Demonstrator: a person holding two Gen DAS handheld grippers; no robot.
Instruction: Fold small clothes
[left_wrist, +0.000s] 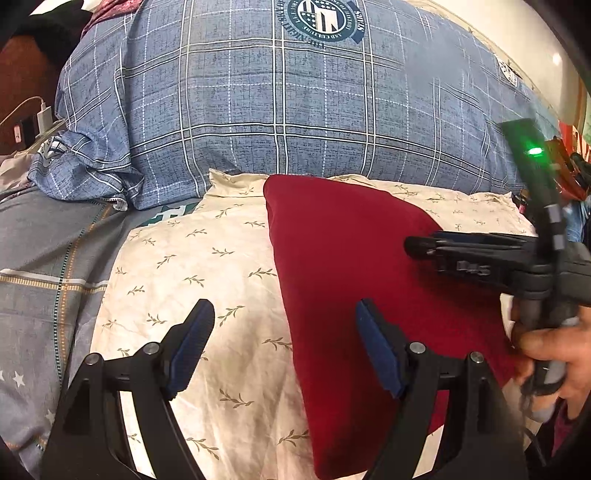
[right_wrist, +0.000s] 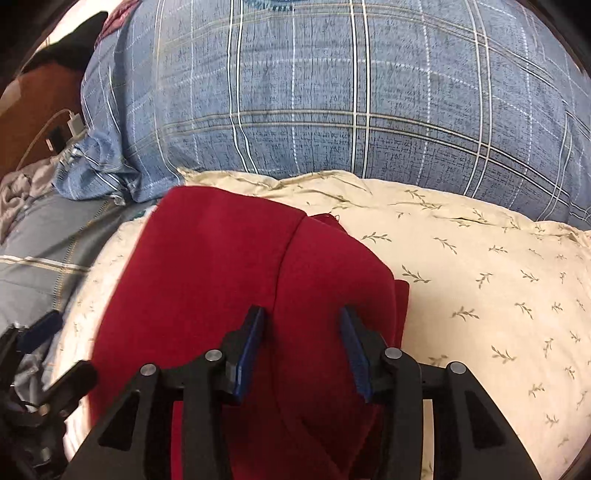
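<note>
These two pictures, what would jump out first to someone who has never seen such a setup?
The dark red garment, folded and lying on a cream leaf-print pillow, stands out most. Behind it bulges a big blue plaid pillow. Two black grippers with blue pads hover there, both open: the left gripper at its edge, the right gripper above it.

You are working on a bed (left_wrist: 48, 258) covered in a grey sheet with plaid lines and small stars. A cream pillow (left_wrist: 207, 280) printed with olive sprigs lies directly on it. On that pillow rests the red garment (left_wrist: 354, 266), folded to a smooth slab, with a seam and lower layers showing at its far edge in the right wrist view (right_wrist: 258, 266). Just behind the pillow, touching its far edge, rises a bulky blue plaid quilt (left_wrist: 280, 110) bearing a round crest. Beyond the pillow's far left corner, a white charger (left_wrist: 45, 117) with its cable sits by the quilt's bunched end.
</note>
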